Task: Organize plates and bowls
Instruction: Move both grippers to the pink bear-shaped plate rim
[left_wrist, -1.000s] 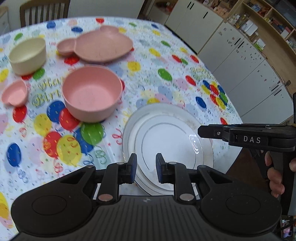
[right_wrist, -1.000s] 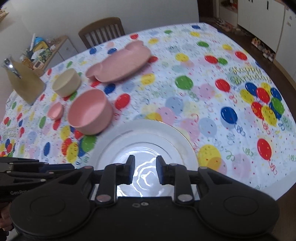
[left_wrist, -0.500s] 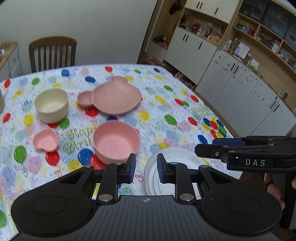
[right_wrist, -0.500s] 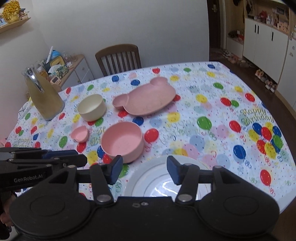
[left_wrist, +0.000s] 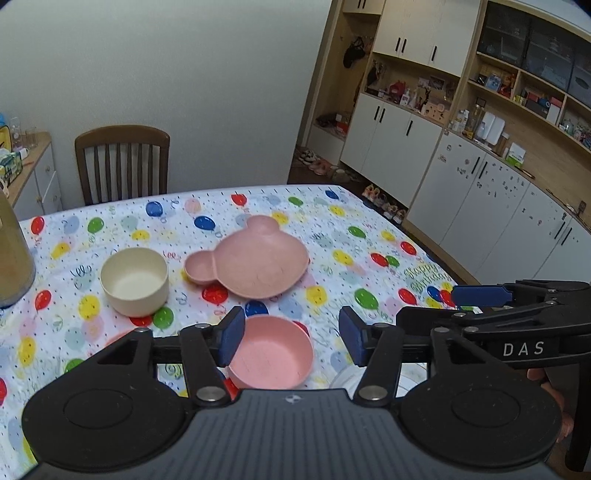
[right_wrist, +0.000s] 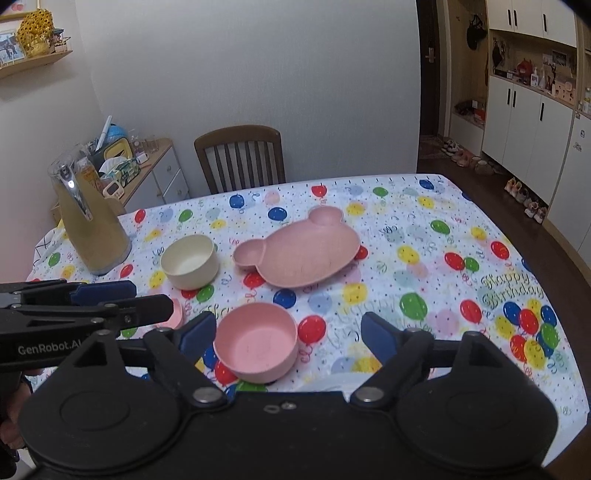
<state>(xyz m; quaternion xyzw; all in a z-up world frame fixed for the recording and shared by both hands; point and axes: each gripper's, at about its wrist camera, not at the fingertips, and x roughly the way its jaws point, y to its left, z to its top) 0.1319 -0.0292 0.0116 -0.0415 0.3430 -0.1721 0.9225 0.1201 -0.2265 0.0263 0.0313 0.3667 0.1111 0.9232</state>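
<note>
Both tools, the left tool (left_wrist: 291, 341) and right tool (right_wrist: 288, 338), are empty with jaws opening, while the pink bowl (right_wrist: 255, 341) at lower centre of the worktop (right_wrist: 424, 236) looks light, stiff and best pinched across its rim.

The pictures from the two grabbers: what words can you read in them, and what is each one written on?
"DAS": on the side of the right gripper, in white letters.
"GenRobot.AI": on the side of the left gripper; the last letter is partly hidden.
"Happy Birthday": on the balloon tablecloth, in curly green letters.
Labels on the boxes and bottles on the shelves: too small to read.
The pink bowl and pink bear plate show no words.
</note>
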